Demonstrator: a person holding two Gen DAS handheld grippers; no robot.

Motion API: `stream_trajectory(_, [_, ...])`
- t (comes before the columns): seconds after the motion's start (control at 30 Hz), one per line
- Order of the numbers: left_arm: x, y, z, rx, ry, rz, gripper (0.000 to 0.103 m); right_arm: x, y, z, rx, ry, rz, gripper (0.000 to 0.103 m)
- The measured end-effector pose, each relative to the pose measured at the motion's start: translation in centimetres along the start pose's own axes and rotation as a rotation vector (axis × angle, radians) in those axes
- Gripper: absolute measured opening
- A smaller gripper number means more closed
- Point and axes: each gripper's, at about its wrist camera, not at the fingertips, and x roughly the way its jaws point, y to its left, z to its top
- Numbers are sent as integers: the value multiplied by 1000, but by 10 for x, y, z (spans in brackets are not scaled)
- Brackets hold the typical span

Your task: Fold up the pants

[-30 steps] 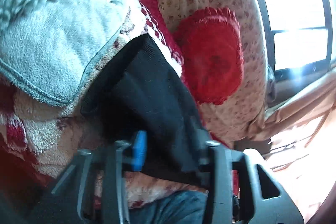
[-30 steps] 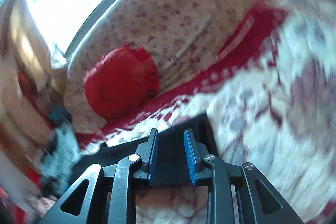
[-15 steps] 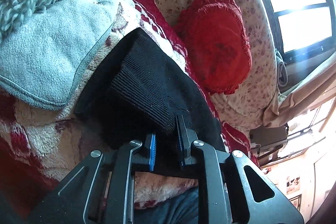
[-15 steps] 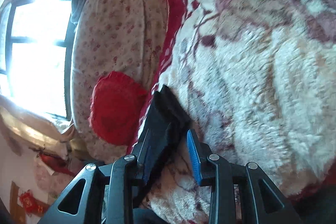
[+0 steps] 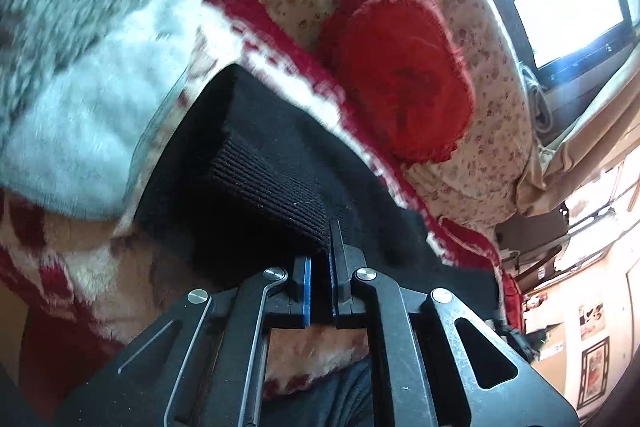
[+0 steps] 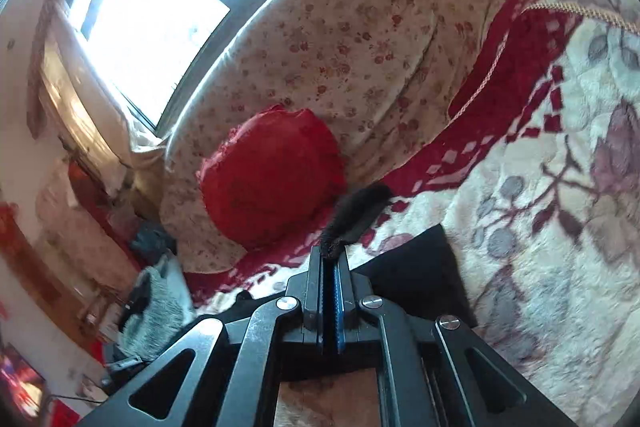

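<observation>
The black knit pants (image 5: 272, 167) lie on a red and cream fleece blanket (image 5: 100, 267). My left gripper (image 5: 319, 251) is shut on the ribbed edge of the pants and holds that edge raised off the blanket. In the right wrist view my right gripper (image 6: 329, 255) is shut on another black edge of the pants (image 6: 360, 207), which sticks up past the fingertips. More of the pants (image 6: 416, 267) lies flat under that gripper.
A round red cushion (image 5: 400, 79) leans on a floral bolster (image 5: 472, 155) under the window. A grey fluffy blanket (image 5: 80, 47) lies left of the pants. The cushion (image 6: 272, 183) and patterned blanket (image 6: 540, 207) also show in the right wrist view.
Both grippers have closed on edges of the pants. The left one has lifted its ribbed edge. The right one has swung round and now holds a raised black edge.
</observation>
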Motion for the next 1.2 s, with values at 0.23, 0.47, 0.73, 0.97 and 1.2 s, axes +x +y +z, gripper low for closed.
stream_trajectory(0.23, [1, 16, -11, -25, 25, 13, 4, 21, -63, -21, 275, 154, -164, 3])
stream_trajectory(0.47, [2, 26, -18, -31, 38, 44, 4, 20, -71, -27, 306, 159, -183, 3])
stream_trajectory(0.73, [7, 36, -11, -34, 40, 23, 9, 18, -76, -33, 312, 168, -218, 3])
stream_trajectory(0.97, [-23, 24, -15, 79, -36, 153, 26, -2, -55, -20, 186, 24, -398, 3])
stream_trajectory(1.2, [-61, -25, -31, 293, -356, 394, 27, 50, 86, -30, -367, 91, -79, 3])
